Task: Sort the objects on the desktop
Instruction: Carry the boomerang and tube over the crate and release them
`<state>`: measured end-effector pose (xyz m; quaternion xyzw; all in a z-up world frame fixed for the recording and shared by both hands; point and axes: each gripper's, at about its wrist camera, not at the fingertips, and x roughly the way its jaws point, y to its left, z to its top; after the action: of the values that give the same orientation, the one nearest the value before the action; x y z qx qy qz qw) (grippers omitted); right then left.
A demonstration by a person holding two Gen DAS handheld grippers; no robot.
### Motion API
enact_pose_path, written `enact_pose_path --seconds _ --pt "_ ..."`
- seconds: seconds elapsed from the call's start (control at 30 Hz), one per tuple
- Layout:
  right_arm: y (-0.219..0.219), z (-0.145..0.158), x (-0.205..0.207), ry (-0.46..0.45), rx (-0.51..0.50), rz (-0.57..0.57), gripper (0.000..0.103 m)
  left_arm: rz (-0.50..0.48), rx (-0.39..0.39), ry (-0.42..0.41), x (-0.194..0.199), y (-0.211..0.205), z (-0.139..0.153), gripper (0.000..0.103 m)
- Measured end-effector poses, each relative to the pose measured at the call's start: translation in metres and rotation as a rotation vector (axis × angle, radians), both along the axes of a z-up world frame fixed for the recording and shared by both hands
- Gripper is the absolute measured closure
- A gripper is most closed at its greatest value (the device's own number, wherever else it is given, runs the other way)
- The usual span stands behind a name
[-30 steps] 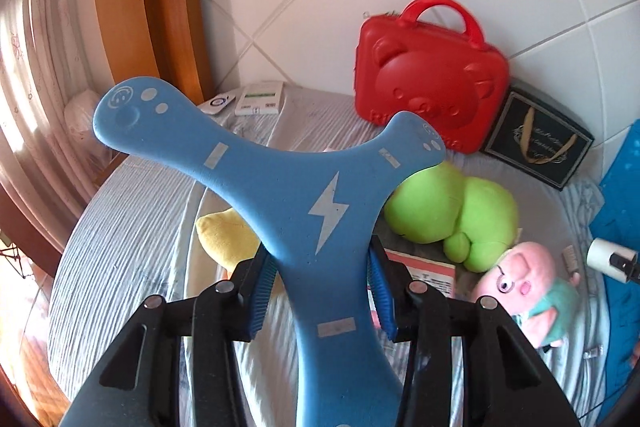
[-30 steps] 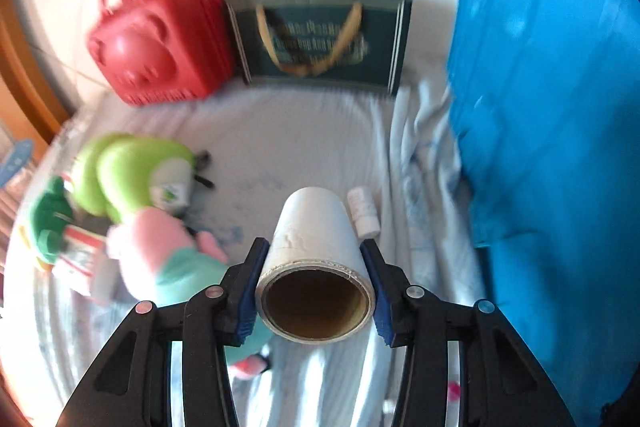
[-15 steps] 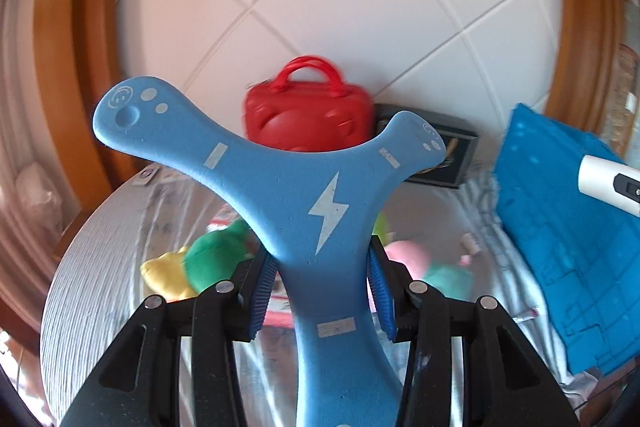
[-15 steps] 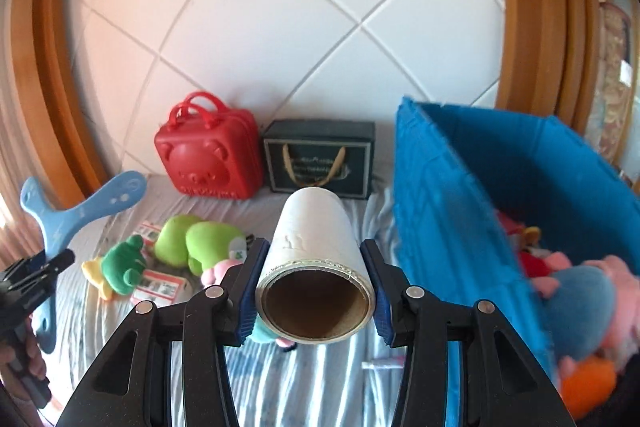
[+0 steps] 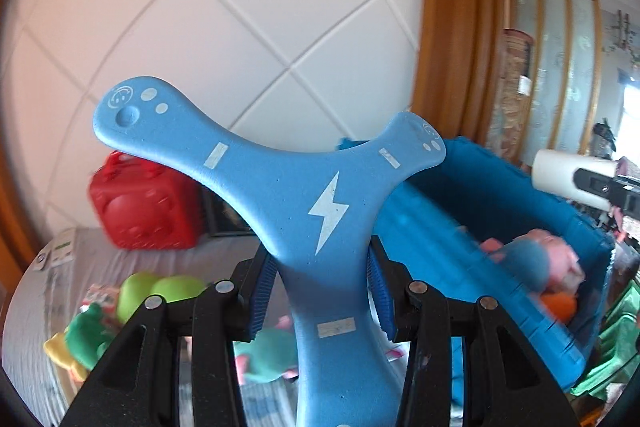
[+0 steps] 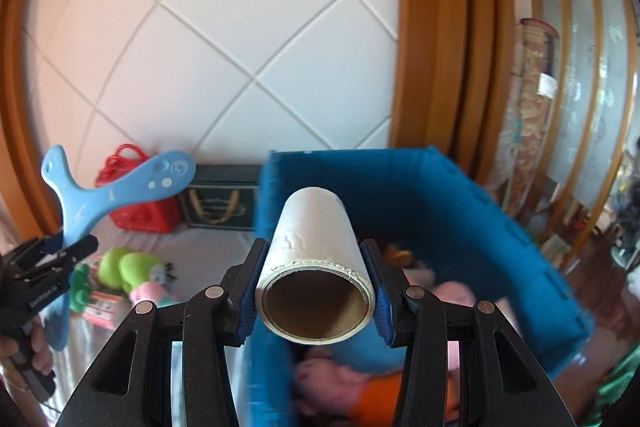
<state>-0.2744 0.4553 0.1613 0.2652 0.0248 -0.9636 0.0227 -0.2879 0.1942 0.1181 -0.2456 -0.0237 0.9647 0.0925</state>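
Gripping one arm of the blue three-armed boomerang, the left gripper has its ribbed pads pressed against both edges of that arm, just below the white lightning bolt at the hub. The toy fills the middle of the left wrist frame, its other two arms fanning toward the upper left and right of centre. It looks like moulded foam, so I judge it light and slightly yielding; a flat, wide thing like this is best pinched across a narrow arm near the hub, as here, to keep it from swinging.

The right gripper is clamped on a white roll with a cardboard core, pads on opposite sides of the cylinder, open end toward the camera at lower centre of the right wrist frame. Such a tube is probably light and fairly stiff but smooth (a round wall could slip or dent under a hard squeeze), so a hold across its full width near mid-length suits it.

Behind and below the roll sits the blue bin, occupying the centre and lower right, with soft toys blurred inside. Left of the bin, on the striped tablecloth, lie a green plush and a red case.
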Motion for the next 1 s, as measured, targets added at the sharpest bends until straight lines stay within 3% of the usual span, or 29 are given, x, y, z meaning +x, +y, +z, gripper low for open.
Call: enact_pose_path --seconds 0.27,0.47,0.67,1.0 --pt "0.102 -0.001 -0.051 -0.081 0.042 -0.044 0.058 -0.121 -0.017 -0.091 -0.071 0.141 0.030 0.060" --pt "0.158 -0.012 -0.087 -0.140 0.044 -0.026 0.058 -0.118 -0.059 -0.186 -0.118 0.226 0.020 0.060" --pt "0.179 -0.027 -0.117 -0.179 0.046 -0.013 0.058 -0.108 -0.125 -0.270 -0.150 0.271 -0.003 0.060" --pt "0.196 -0.049 -0.139 -0.227 0.048 -0.007 0.058 -0.119 -0.171 -0.309 -0.177 0.302 -0.022 0.060"
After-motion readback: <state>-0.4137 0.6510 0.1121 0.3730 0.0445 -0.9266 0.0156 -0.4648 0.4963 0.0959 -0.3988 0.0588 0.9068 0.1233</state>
